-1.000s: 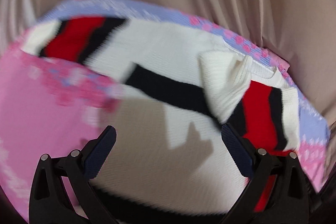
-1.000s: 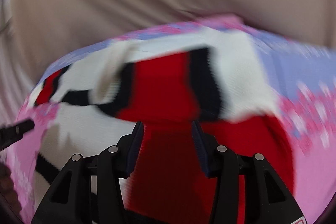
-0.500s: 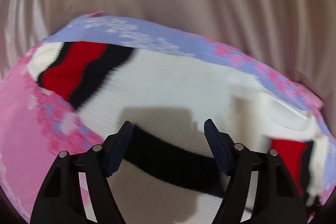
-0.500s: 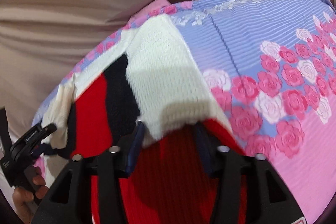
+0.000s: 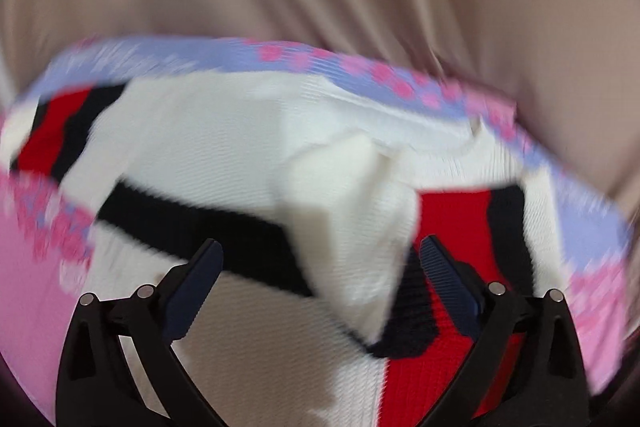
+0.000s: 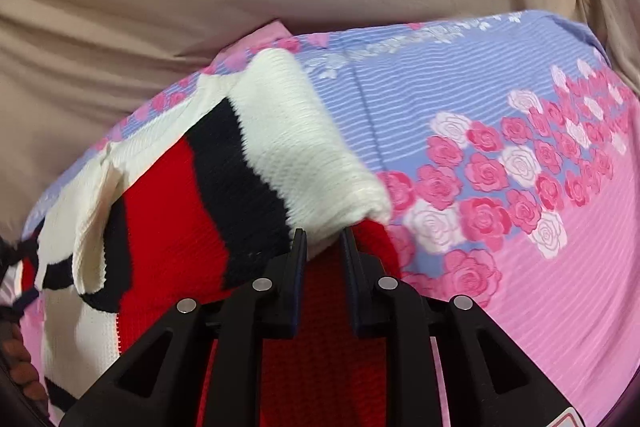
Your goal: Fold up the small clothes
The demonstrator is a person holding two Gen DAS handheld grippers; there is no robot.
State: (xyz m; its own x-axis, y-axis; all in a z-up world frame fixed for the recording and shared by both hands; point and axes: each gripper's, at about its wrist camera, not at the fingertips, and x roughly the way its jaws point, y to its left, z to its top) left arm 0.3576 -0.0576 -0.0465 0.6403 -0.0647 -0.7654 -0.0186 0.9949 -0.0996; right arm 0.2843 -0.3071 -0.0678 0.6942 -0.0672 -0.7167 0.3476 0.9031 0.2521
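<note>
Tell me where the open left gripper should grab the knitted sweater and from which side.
Probably the loose white flap of the sweater, right ahead of the left gripper. Its free edge lifts off the garment, so come in low from the near side. The right gripper already pinches the white cuff.

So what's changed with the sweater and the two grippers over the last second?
The right gripper closed further on the sweater's white cuffed edge and lifted it back over the red panel. The left gripper swung about above the knit, narrowing, then opening wide again, holding nothing. The sweater stayed on the floral sheet.
</note>
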